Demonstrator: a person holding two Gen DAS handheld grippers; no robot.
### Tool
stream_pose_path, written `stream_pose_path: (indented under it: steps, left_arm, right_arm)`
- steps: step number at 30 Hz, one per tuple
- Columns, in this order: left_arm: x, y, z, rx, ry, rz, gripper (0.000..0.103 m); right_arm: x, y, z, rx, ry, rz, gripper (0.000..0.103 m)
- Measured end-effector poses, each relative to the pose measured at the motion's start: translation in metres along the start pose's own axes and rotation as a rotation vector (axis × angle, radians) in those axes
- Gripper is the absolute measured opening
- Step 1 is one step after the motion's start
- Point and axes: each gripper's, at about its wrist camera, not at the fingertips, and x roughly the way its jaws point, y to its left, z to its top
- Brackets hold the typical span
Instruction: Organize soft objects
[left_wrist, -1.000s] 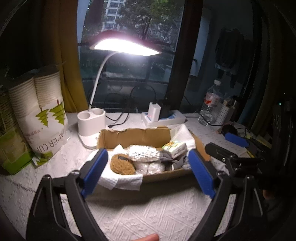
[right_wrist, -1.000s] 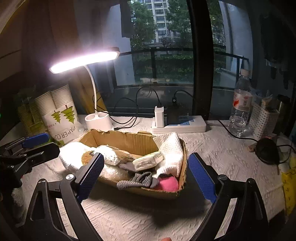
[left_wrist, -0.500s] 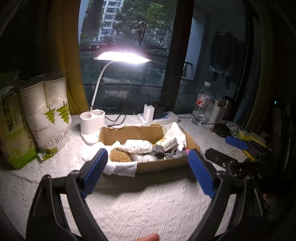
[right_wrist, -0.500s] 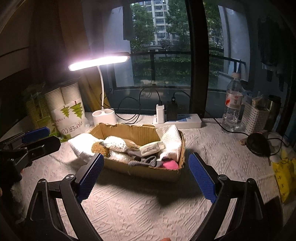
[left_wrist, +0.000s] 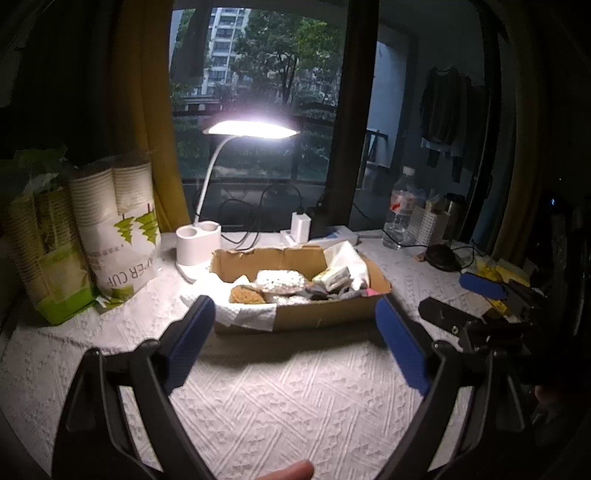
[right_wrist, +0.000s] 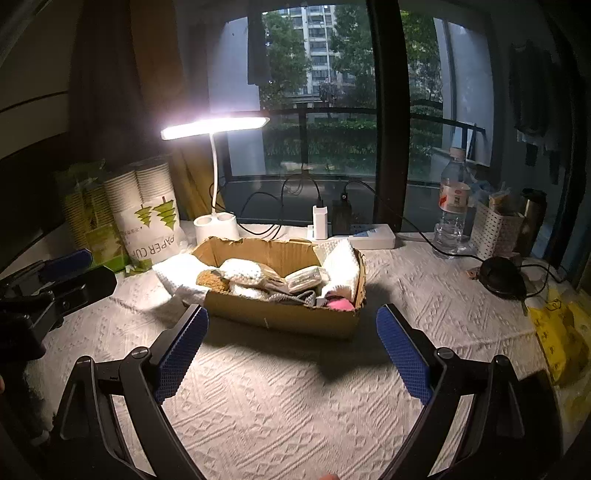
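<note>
**Both grippers back from a full box, nothing held**

White embossed cloth covers the tabletop (right_wrist: 295, 406), lit by a desk lamp (right_wrist: 214, 127) in front of a dark window; paper cups (right_wrist: 147, 206) stand in their sleeve at the far left, a power strip (right_wrist: 365, 236) and water bottle (right_wrist: 452, 206) along the back edge.

- Cardboard box (right_wrist: 280, 317) sits mid-cloth, straight ahead of both cameras; its long axis runs left to right across the view, near wall facing the grippers.
- Left gripper (left_wrist: 295, 343): jaws spread wide, nothing between them; hangs above bare cloth, apart from the box's near wall.
- Right gripper (right_wrist: 291, 347): also wide and empty; likewise short of the box, and seen from the left view it lies off to the right (left_wrist: 480, 295).
- Box contents (piled, overlapping): white towel (right_wrist: 177, 273) draped over the left end and spilling outside; brown sponge (right_wrist: 212, 278) just inside it; white knitted pad (right_wrist: 242, 267) in the middle; small wrapped pack (right_wrist: 304, 277) tilted on top; grey cloth (right_wrist: 291, 295) at the front; pink item (right_wrist: 340, 303) in the right front corner; second white cloth (right_wrist: 341, 266) standing at the right end.
- Judgement: left gripper is nearer the towel and sponge end, right gripper nearer the pink corner; either would need to travel forward and down over the near wall; whether sorting is finished cannot be told.
</note>
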Motion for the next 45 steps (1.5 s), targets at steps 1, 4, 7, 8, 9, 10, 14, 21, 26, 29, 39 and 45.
stream_pose_path:
  steps: [1,4,7,8,9,10,14,21,26,29,39,45]
  left_arm:
    - [-0.003,-0.002,-0.001,0.003,-0.003,0.003,0.091]
    - [-0.011,-0.008,-0.003,0.010,-0.010,0.007,0.099]
    - [-0.021,-0.015,-0.004,0.016,-0.024,0.008,0.099]
    - [-0.024,-0.016,-0.004,0.018,-0.025,0.009,0.099]
    - [-0.026,-0.018,-0.004,0.020,-0.026,0.011,0.099]
    - [-0.029,-0.020,-0.003,0.023,-0.028,0.021,0.099]
    - [-0.039,-0.023,0.005,0.028,-0.049,0.046,0.099]
    - [-0.056,-0.026,0.021,0.038,-0.102,0.070,0.099]
    - [-0.066,-0.029,0.031,0.052,-0.128,0.070,0.099]
    - [-0.068,-0.030,0.037,0.051,-0.137,0.081,0.099]
    - [-0.078,-0.028,0.051,0.052,-0.184,0.096,0.099]
    - [-0.080,-0.027,0.054,0.050,-0.201,0.098,0.099]
  right_arm:
    - [-0.003,0.001,-0.001,-0.001,-0.002,-0.001,0.095]
    - [-0.014,0.002,-0.005,-0.001,-0.011,-0.006,0.095]
    - [-0.025,0.003,-0.005,-0.001,-0.027,-0.010,0.095]
    - [-0.030,0.004,-0.004,0.000,-0.037,-0.014,0.095]
    - [-0.034,0.004,-0.003,0.001,-0.044,-0.017,0.095]
    - [-0.040,0.005,0.000,-0.003,-0.056,-0.022,0.095]
    - [-0.057,0.006,0.008,-0.019,-0.088,-0.054,0.095]
    - [-0.079,0.005,0.022,-0.020,-0.130,-0.078,0.095]
    - [-0.090,0.005,0.030,-0.019,-0.161,-0.084,0.095]
    - [-0.093,0.005,0.033,-0.022,-0.169,-0.085,0.095]
    - [-0.101,0.001,0.042,-0.007,-0.199,-0.098,0.095]
    - [-0.105,-0.001,0.046,0.000,-0.215,-0.107,0.095]
